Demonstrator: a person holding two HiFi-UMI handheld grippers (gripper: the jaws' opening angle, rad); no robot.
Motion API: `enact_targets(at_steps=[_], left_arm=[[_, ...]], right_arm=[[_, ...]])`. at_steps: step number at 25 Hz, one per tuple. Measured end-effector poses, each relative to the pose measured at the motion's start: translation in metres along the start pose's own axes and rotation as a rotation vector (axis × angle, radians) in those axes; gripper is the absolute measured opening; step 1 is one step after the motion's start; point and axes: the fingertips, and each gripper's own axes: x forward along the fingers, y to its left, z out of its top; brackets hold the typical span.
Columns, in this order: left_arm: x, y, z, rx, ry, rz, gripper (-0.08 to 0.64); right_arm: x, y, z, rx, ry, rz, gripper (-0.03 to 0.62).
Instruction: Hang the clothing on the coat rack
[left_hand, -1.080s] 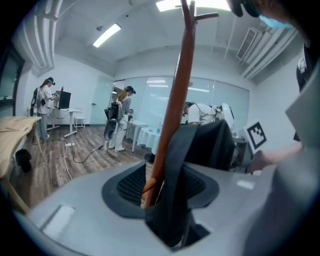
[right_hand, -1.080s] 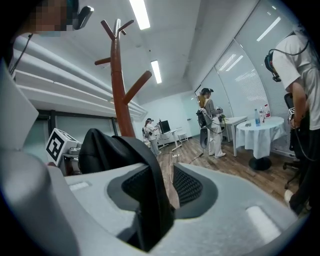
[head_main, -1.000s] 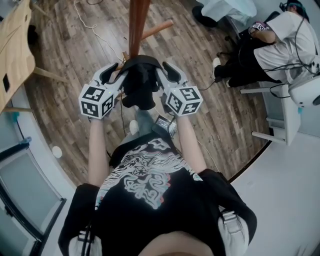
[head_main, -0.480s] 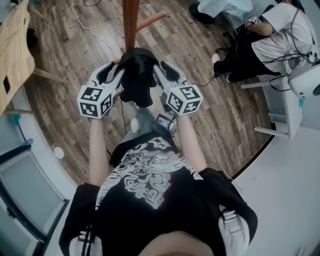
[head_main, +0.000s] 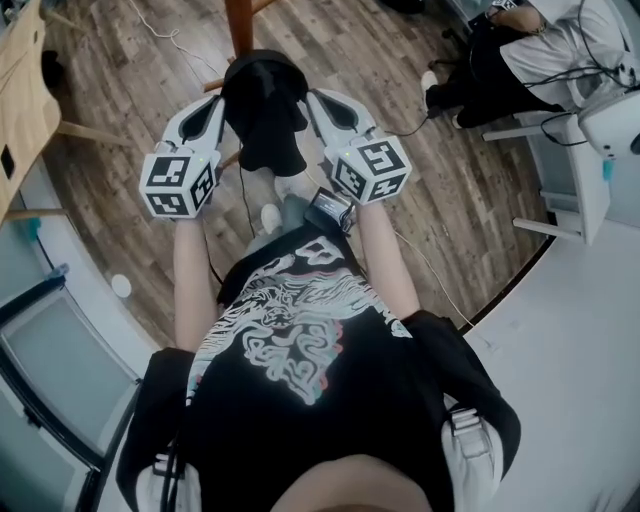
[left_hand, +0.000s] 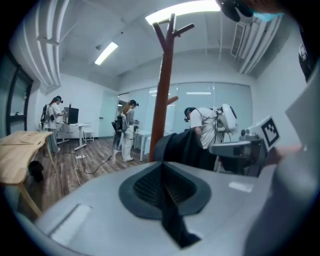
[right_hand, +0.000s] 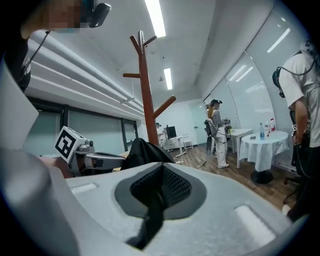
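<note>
Black clothing (head_main: 265, 120) pinched on both sides, just near of the wooden coat rack (head_main: 238, 15).
Left gripper (head_main: 220, 103) and right gripper (head_main: 314, 98) have just closed; each jaw pair clamps a fold of fabric, with the garment slung between them.

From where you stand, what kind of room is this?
Likely an open office or lab used for recording sessions: it has a wood-plank floor, glass partition walls, a desk with a monitor, and several standing people wearing headgear.
</note>
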Motion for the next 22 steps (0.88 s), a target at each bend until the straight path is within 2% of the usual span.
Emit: enact_targets(at_steps=[9, 17, 22], left_arm=[[-0.011, -0.035, -0.005, 0.050, 0.024, 0.015, -0.005], [-0.035, -0.081, -0.007, 0.014, 0.009, 0.058, -0.005], [-0.053, -0.115, -0.005, 0.035, -0.003, 0.094, -0.005]], right_arm=[[-0.041, -0.003, 0.008, 0.031, -0.064, -0.003, -0.002], [-0.096, 0.001, 0.010, 0.044, -0.090, 0.020, -0.002], [-0.135, 0.012, 0.005, 0.028, -0.084, 0.042, -0.002]])
